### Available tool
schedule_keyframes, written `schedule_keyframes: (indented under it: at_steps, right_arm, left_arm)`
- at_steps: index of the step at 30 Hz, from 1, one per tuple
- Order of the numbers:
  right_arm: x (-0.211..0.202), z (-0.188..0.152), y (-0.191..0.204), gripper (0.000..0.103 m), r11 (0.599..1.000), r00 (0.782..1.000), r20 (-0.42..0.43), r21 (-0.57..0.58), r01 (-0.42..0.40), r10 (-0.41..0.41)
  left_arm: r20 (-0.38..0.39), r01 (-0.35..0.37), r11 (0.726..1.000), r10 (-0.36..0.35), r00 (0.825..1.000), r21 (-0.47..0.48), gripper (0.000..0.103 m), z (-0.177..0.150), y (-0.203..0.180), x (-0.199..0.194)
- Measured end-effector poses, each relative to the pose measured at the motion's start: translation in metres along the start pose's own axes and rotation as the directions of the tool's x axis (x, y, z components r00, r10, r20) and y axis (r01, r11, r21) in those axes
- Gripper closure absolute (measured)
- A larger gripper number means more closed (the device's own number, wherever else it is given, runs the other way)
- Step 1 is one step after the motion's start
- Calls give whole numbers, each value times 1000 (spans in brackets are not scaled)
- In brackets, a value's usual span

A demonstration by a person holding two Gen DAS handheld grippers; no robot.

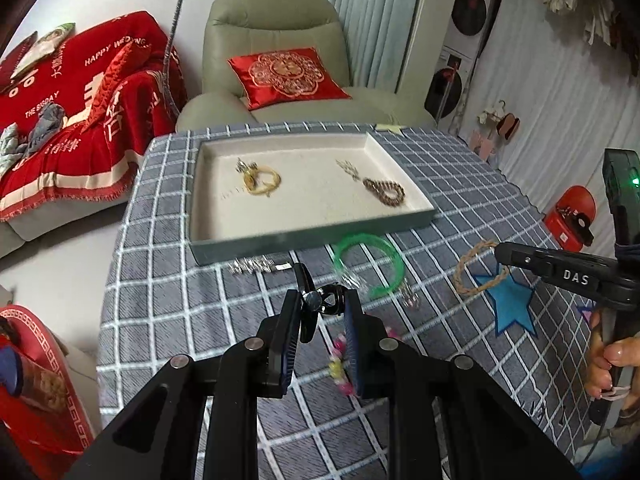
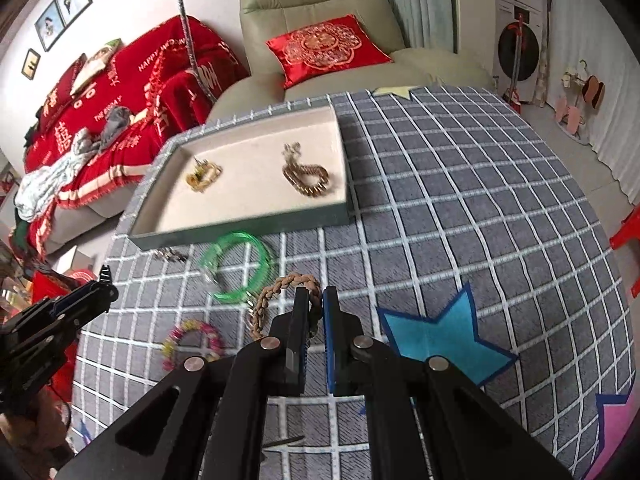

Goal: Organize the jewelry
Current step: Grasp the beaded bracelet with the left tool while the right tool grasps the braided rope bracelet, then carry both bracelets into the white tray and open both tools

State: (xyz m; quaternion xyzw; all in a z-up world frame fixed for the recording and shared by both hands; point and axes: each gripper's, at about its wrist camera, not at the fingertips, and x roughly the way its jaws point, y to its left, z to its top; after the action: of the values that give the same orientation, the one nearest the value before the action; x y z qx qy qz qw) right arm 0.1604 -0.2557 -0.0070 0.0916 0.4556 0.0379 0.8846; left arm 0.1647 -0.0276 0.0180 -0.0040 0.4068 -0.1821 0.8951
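1. My left gripper (image 1: 322, 304) is clamped on a black wristwatch (image 1: 320, 300), pads pressing its case and strap, held clear above the checked tablecloth (image 1: 460, 184).
2. My right gripper (image 2: 316, 308) is pinched closed on a tan braided bracelet (image 2: 276, 292); the loop hangs out to the left of the fingers. The left wrist view shows the same grip from the side.
3. Jewelry tray (image 1: 312, 236) sits at the far side of the table, cream lining. Inside: a gold bangle cluster (image 1: 260, 180) on the left, a brown bead bracelet (image 1: 386, 192) on the right, well apart.
4. On the cloth, near the tray's front edge: green bangle (image 1: 372, 264), open ring shape, with a small silver piece (image 1: 252, 266) to its left.
5. Pink-and-yellow bead bracelet (image 2: 192, 340) lies nearer me, partly hidden behind the left fingers in the left wrist view.
6. Blue star patch (image 2: 440, 336) on the cloth just right of the right gripper.
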Motion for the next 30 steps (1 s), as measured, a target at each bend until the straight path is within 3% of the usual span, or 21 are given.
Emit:
schedule_keyframes:
  at_steps: [10, 18, 30]
  right_arm:
    - [-3, 51, 19, 95, 999, 998, 42, -32, -41, 43]
    - [16, 96, 39, 95, 997, 996, 69, -49, -57, 61]
    - [94, 149, 38, 95, 998, 997, 47, -4, -57, 57]
  left_arm:
    - [54, -8, 1000, 10, 999, -26, 66, 40, 23, 0]
    - [79, -22, 998, 26, 997, -51, 66, 87, 39, 26]
    - [-26, -90, 993, 89, 996, -81, 66, 120, 59, 117]
